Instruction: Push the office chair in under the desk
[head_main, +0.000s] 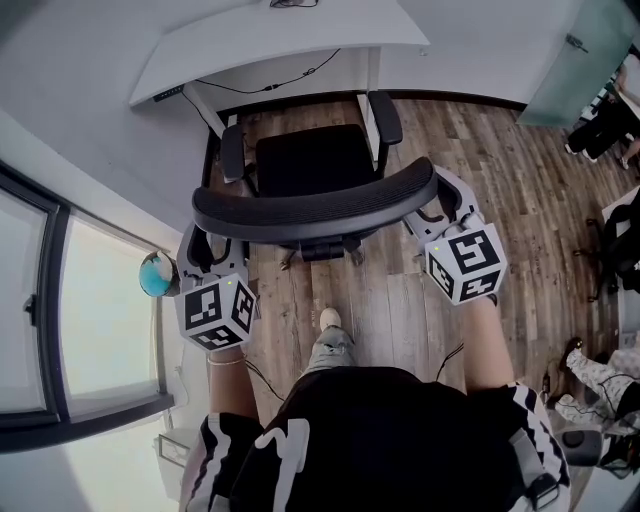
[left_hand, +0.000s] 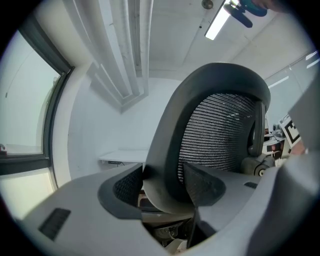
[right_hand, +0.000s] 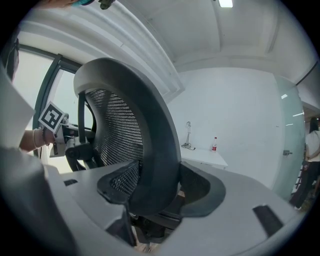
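The black office chair stands on the wood floor in front of the white desk (head_main: 280, 45), its seat (head_main: 310, 160) partly under the desk's edge. Its curved backrest (head_main: 315, 205) faces me. My left gripper (head_main: 207, 255) is shut on the backrest's left end, and my right gripper (head_main: 440, 212) is shut on its right end. In the left gripper view the jaws (left_hand: 162, 187) straddle the backrest frame (left_hand: 170, 150), with mesh (left_hand: 220, 135) beyond. In the right gripper view the gripper (right_hand: 157, 187) clamps the frame (right_hand: 155, 150) the same way.
A window wall runs along the left, with a teal globe (head_main: 157, 273) on the sill. The desk's legs (head_main: 372, 75) and a cable (head_main: 270, 85) flank the chair. Other chairs and people (head_main: 600, 130) are at the right. My shoe (head_main: 330, 320) is behind the chair base.
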